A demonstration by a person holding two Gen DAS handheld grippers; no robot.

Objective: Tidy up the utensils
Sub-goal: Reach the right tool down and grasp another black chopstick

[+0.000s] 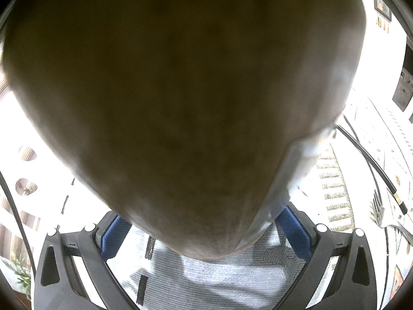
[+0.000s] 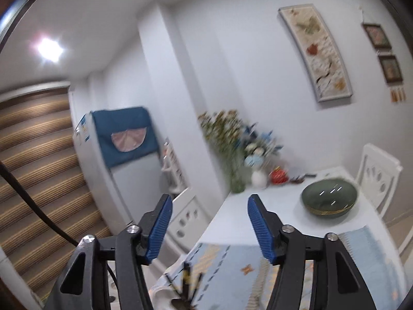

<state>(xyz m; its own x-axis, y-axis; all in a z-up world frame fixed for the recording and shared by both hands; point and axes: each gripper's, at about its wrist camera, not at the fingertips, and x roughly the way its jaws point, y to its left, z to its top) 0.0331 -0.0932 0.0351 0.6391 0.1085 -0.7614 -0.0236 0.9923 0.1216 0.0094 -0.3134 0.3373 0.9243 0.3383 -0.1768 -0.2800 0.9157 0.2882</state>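
Above the table [image 2: 232,206], right jaws stand released; left jaws grasp a brown holder [image 1: 180,103].

The right gripper [image 2: 209,228] stands with its jaws wide apart and nothing between the blue pads [image 2: 159,228]. It points out over a white table [image 2: 273,214]. On the table, right of the gripper, sits a dark green bowl [image 2: 329,200]. Behind the bowl and to its left: a red pot [image 2: 278,175], a white vase [image 2: 259,178] and a blurred bunch of flowers [image 2: 227,129]. A white chair [image 2: 378,175] stands right of the bowl. Nearer than the bowl lies a light blue patterned mat [image 2: 240,271], with dark utensil ends [image 2: 187,281] poking up at the bottom edge. Far left of the bowl, a fridge [image 2: 134,165] under a blue cover.
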